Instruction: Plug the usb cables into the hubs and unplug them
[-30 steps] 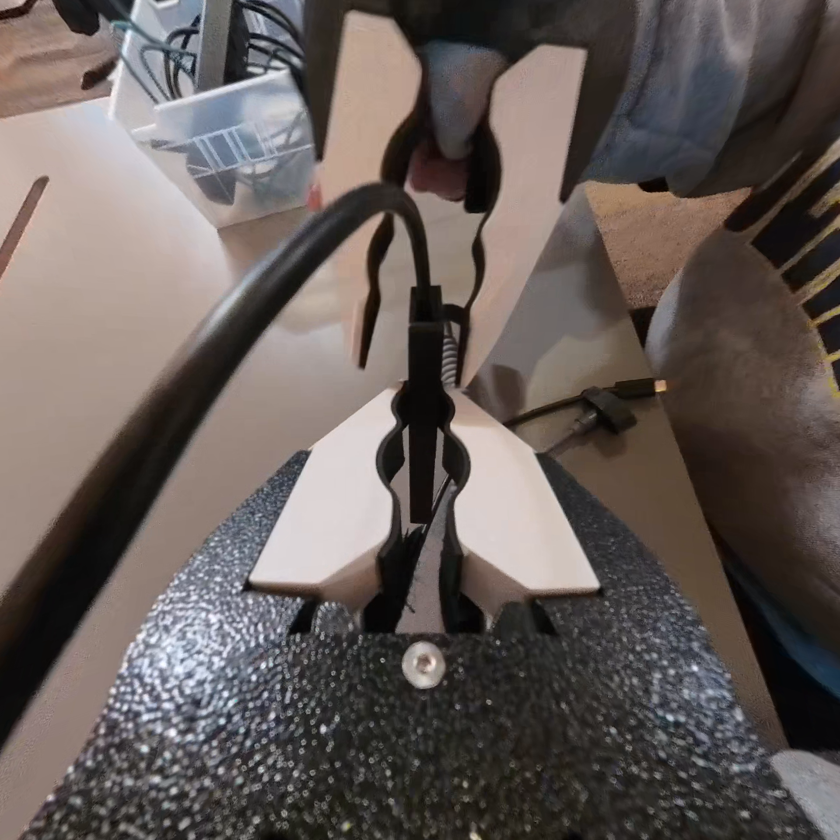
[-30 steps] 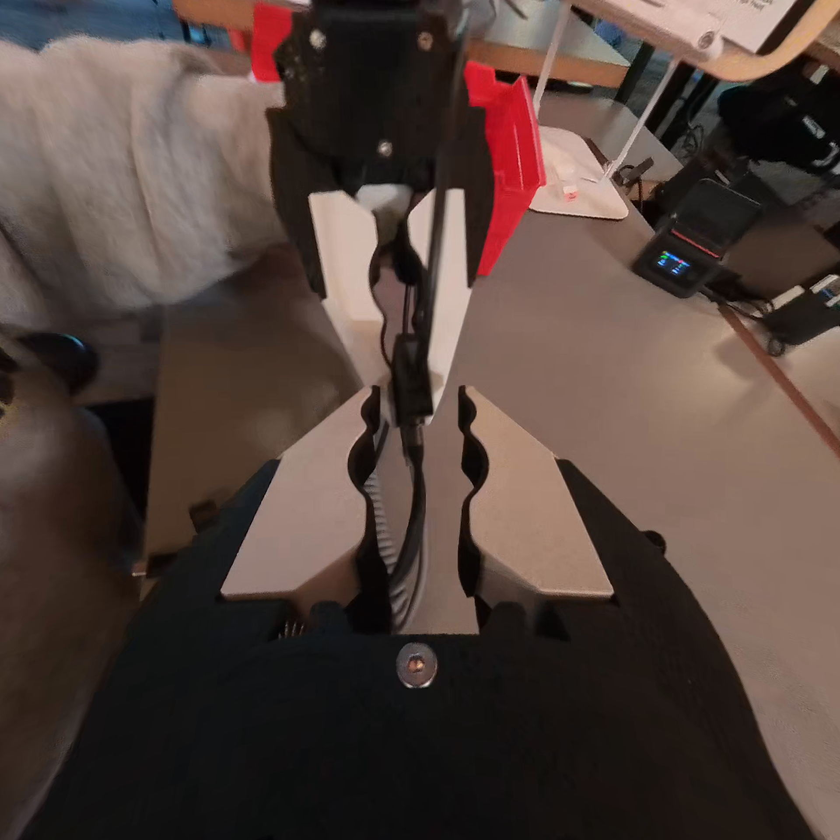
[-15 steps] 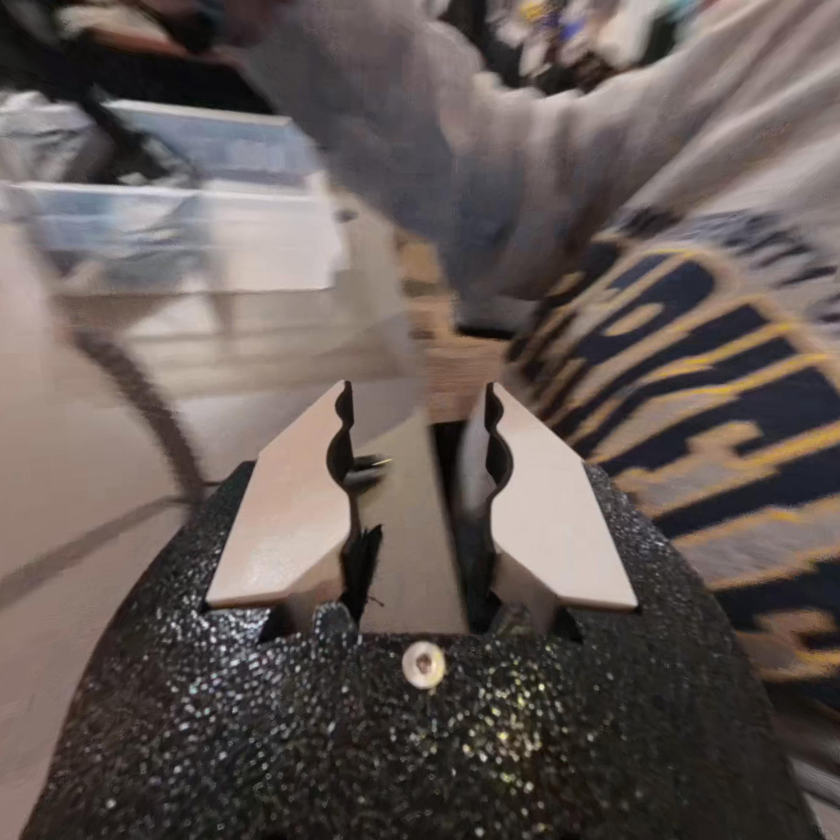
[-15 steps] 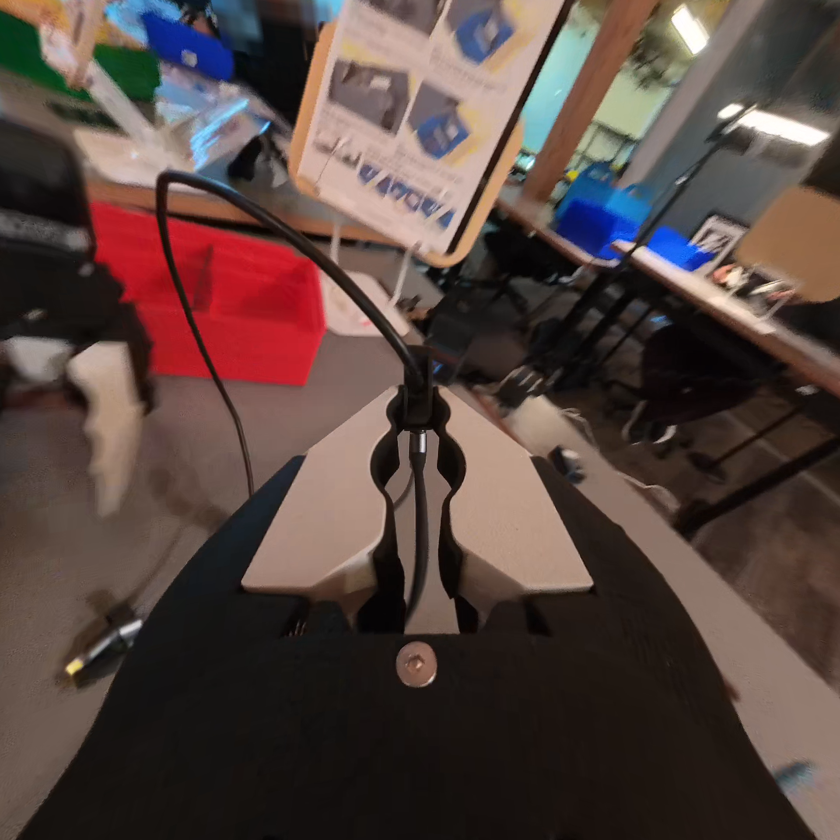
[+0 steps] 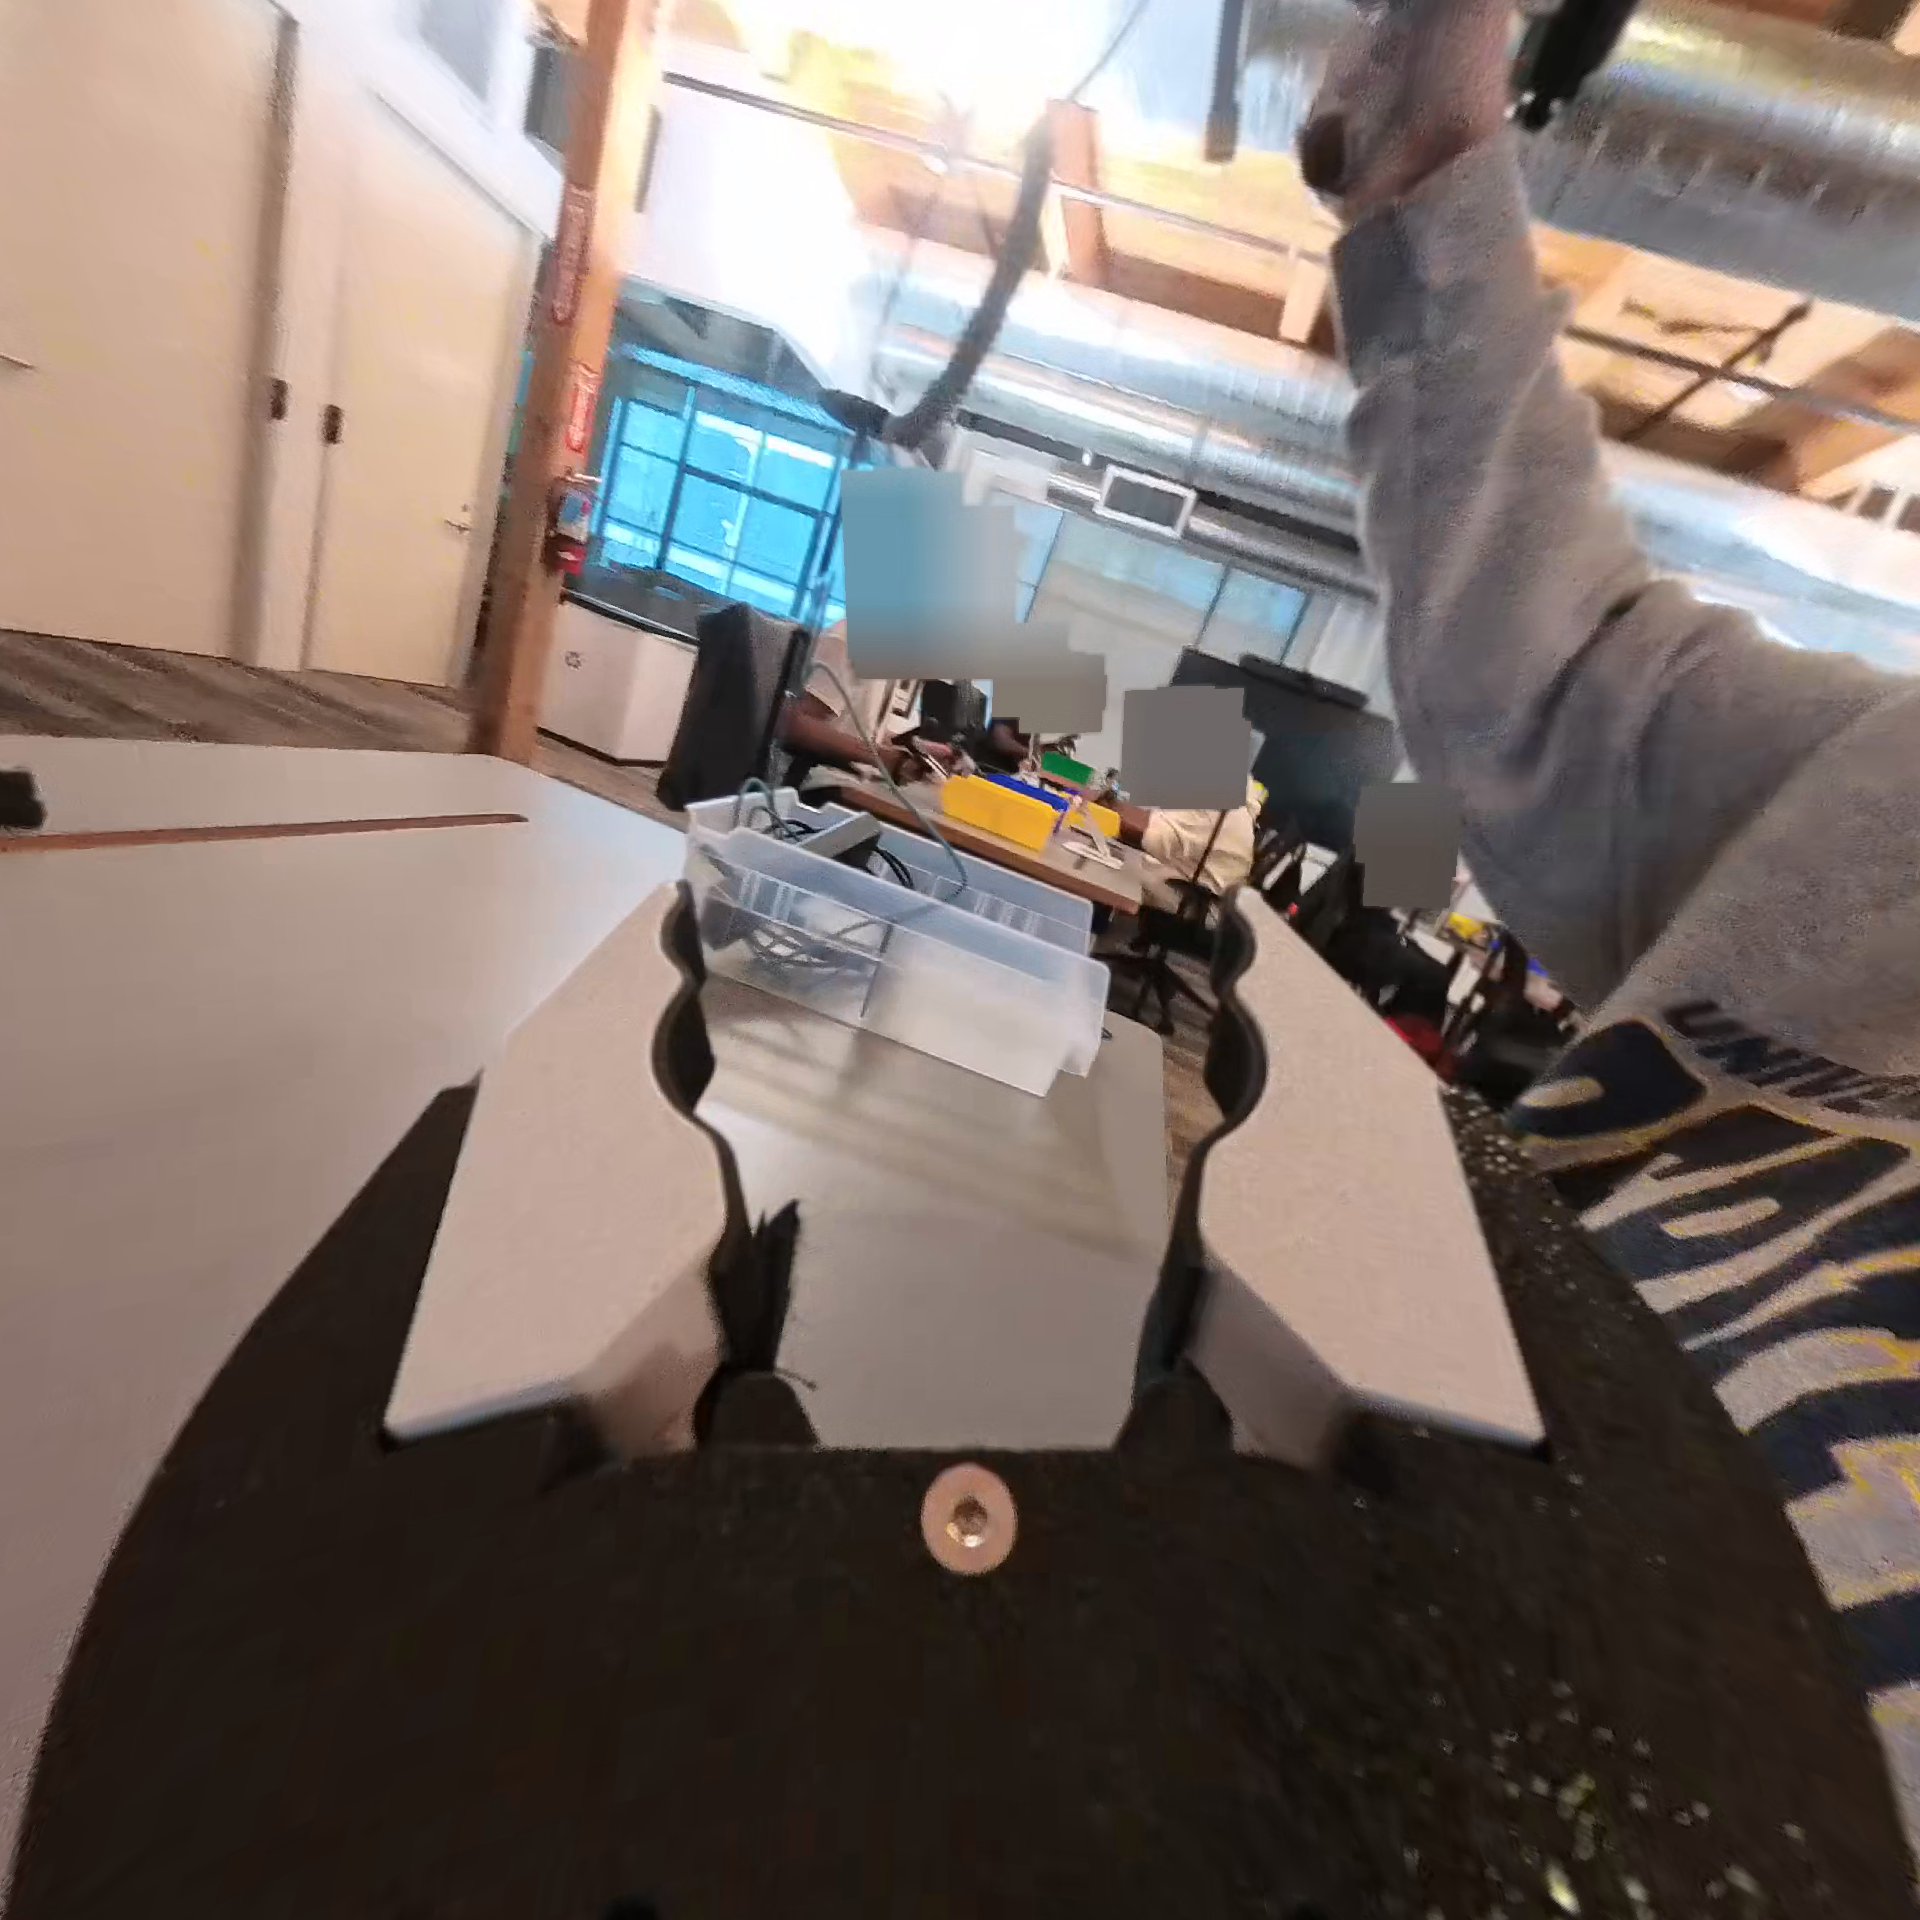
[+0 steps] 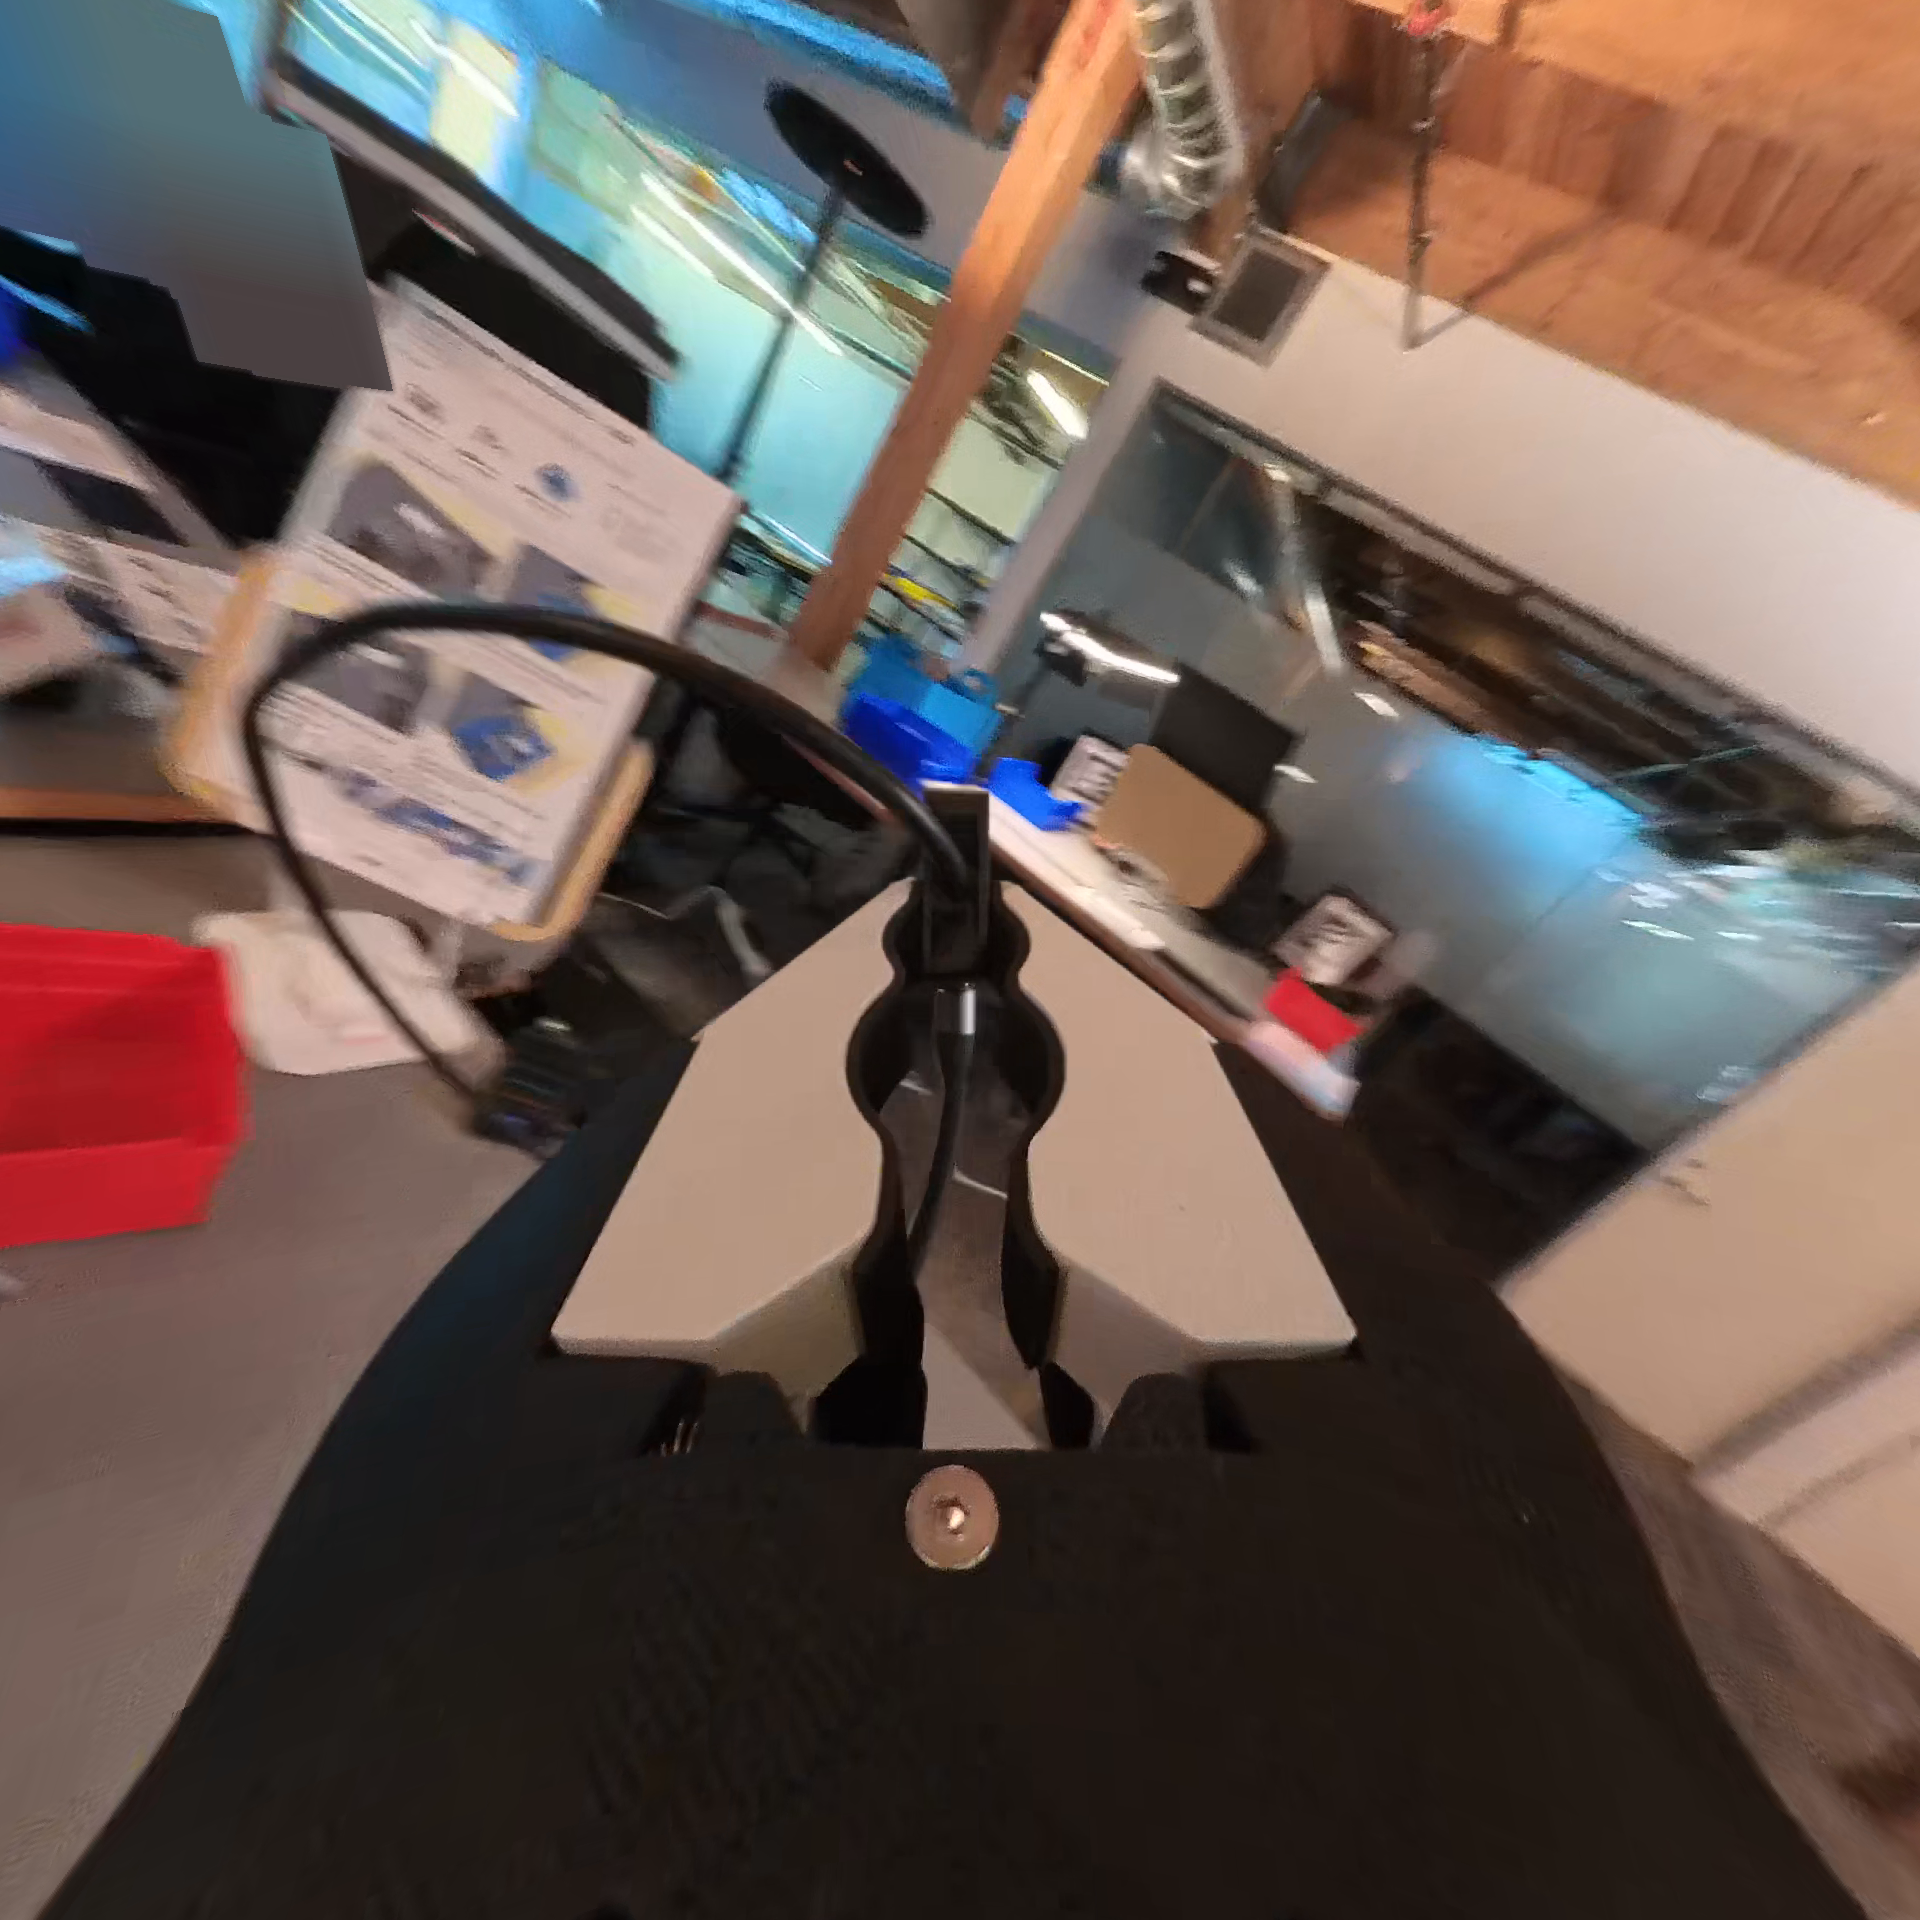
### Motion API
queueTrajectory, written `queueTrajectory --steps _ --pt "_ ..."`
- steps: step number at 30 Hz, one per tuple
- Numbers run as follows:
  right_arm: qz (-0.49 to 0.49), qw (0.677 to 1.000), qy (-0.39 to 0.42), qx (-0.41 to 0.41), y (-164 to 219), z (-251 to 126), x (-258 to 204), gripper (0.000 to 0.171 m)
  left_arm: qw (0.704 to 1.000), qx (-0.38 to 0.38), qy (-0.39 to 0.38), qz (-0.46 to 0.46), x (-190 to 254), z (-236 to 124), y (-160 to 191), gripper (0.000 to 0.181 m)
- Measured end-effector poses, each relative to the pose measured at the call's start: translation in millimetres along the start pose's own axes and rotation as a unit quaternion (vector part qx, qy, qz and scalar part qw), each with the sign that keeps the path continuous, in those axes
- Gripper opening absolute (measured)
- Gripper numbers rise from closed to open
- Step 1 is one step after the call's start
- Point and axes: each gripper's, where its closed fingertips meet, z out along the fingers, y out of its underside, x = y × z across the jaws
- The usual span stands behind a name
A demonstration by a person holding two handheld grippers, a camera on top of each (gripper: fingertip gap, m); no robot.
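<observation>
Right gripper (image 6: 951,935) clamped on small black hub (image 6: 954,862), raised off table, aimed at room; hub's black cable (image 6: 582,634) arcs to 9 o'clock, drops toward table (image 6: 260,1351); left gripper (image 5: 961,997) spread wide, empty; clear bin (image 5: 935,956) of cables at 12 o'clock; judgement: pair looks unplugged, next plug-in not started; table edge near at 3 o'clock; red bin (image 6: 104,1081) at 9 o'clock; air around both free.
</observation>
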Motion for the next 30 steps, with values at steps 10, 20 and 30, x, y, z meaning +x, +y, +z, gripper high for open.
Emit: queueTrajectory --steps 10,20,30 --pt "0.028 0.996 0.058 -0.059 28.8 -19.5 86.4 0.008 0.994 -0.005 -0.102 0.047 -21.3 20.0 18.4 0.121" --pt "0.021 0.995 0.08 -0.058 84.0 -41.3 99.1 0.008 0.989 -0.026 -0.127 0.072 -30.9 30.7 30.5 0.127" --pt "-0.101 0.979 0.178 -0.007 142.8 -49.6 97.4 0.008 0.976 -0.023 -0.183 0.116 -38.0 28.6 33.4 0.133"
